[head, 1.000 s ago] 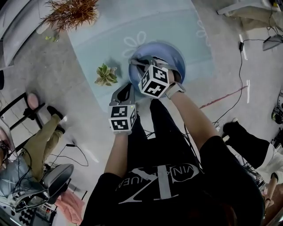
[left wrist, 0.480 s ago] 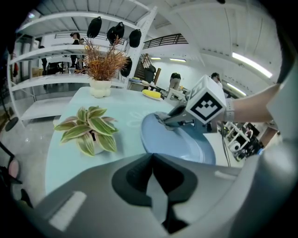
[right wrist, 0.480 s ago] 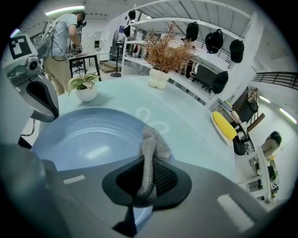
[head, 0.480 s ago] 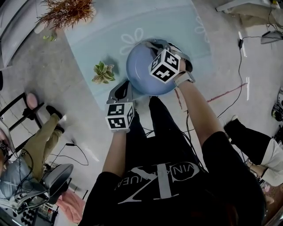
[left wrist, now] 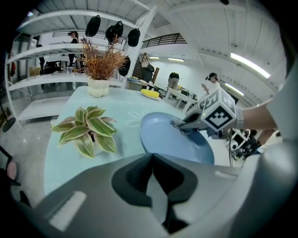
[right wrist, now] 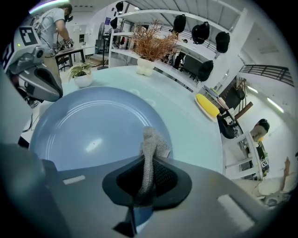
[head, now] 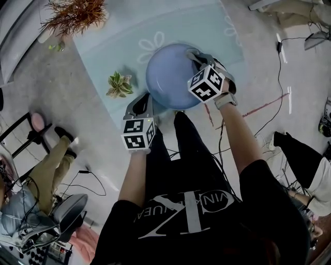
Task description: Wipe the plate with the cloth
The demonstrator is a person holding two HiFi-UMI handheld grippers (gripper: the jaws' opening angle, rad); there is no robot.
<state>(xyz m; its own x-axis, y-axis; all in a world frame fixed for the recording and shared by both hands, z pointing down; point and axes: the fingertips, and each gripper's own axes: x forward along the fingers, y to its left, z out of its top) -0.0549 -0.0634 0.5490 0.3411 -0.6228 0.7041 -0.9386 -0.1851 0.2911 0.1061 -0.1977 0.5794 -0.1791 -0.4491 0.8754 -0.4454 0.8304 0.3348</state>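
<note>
Head view, looking steeply down: a person in a dark printed T-shirt stands at a pale blue counter (head: 119, 41) with a hand-held gripper in each hand. A round blue plate (head: 165, 72) sits at 12 o'clock from the person, over the counter's near edge.

The left hand-held gripper (head: 147, 101) meets the plate's rim at about 7 o'clock. In the left gripper view its jaws are drawn nearly together, with a thin pale strip, seemingly the plate's rim, pinched between them.

The right hand-held gripper (head: 196, 54) reaches over the plate from its 3 o'clock side. In the right gripper view its jaws are narrow and clamp a grey mesh cloth (right wrist: 150, 144). The bunched end of the cloth stands out past the jaws and rests on the plate's face.

A small potted plant with striped leaves (head: 120, 84) stands on the counter at the plate's 9 o'clock, near it and not touching. A pot of dried rust-coloured stems (head: 75, 15) stands well apart at 10 o'clock.
</note>
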